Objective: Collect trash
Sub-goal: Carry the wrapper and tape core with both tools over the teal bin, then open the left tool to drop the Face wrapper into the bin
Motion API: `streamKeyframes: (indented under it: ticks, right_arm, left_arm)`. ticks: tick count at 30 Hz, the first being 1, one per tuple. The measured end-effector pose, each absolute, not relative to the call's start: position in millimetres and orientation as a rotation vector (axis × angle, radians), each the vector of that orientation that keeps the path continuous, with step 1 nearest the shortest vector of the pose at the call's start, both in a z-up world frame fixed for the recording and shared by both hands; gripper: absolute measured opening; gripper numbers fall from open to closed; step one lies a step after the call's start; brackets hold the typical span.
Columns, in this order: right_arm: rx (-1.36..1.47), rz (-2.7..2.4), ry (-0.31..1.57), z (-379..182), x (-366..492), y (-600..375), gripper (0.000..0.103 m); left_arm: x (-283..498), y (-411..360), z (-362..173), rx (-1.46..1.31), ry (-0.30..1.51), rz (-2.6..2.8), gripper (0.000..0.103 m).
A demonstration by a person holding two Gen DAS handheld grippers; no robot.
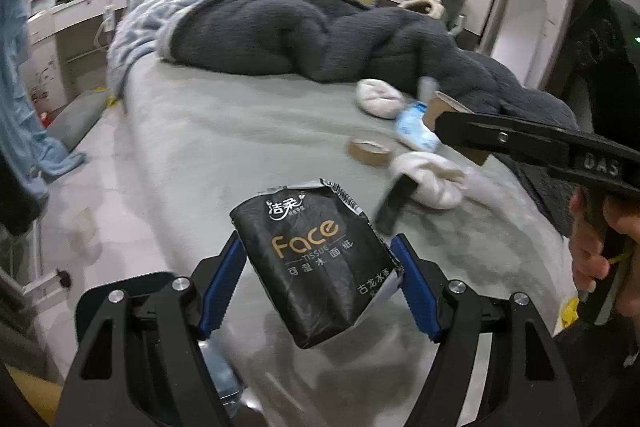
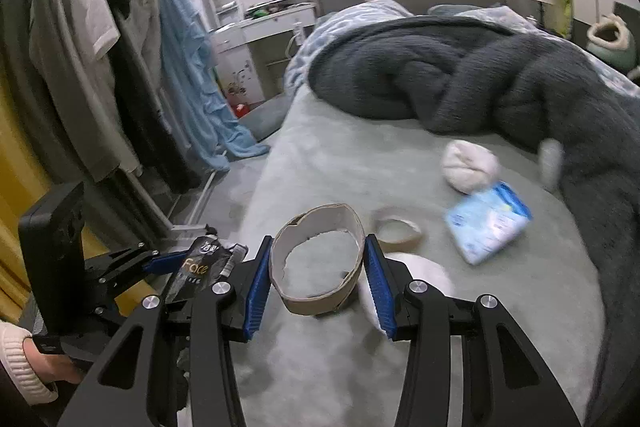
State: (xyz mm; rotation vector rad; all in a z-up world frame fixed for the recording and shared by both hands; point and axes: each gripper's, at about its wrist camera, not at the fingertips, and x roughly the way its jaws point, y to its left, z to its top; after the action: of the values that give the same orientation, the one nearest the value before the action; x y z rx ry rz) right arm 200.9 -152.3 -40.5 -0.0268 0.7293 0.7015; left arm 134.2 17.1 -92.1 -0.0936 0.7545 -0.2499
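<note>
Two handheld grippers hovered over a grey-green bed (image 2: 340, 163). The left gripper (image 1: 320, 279) had its blue pads clamped on a black tissue packet (image 1: 318, 267), torn open at the top, printed "Face TISSUE" in gold with Chinese characters. The right gripper (image 2: 318, 269) squeezed a flattened cardboard tube (image 2: 316, 263) between its pads.

Both pieces looked picked up but not yet binned; no bin showed in either view. Farther along the bed lay a tape roll (image 2: 396, 229), a blue-and-white packet (image 2: 488, 223) too blurred to read, and white balled-up cloth or paper (image 2: 470, 167) beside a dark blanket (image 2: 500, 87). The right tool's arm bore the letters "DAS".
</note>
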Motion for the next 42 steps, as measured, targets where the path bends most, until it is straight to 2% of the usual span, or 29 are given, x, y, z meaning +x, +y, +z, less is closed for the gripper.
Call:
streamKeyframes:
  ticks: [10, 25, 42]
  right_arm:
    - [-0.091, 0.785, 0.748, -36.7, 191.4, -82.3, 0.045]
    - [-0.117, 0.866, 0.869, -61.2, 186.4, -1.3, 0.045]
    - [-0.176, 0.909, 1.004, -105.2, 185.9, 64.2, 0.045]
  left_arm:
    - [126.3, 87.2, -107.2, -0.183, 0.824, -0.106, 0.076]
    - [116.7, 171.3, -148.0, -0.310, 0.999, 0.046, 0.076]
    - [102.4, 216.3, -194.4, -0.410, 1.212, 0.071, 0.076]
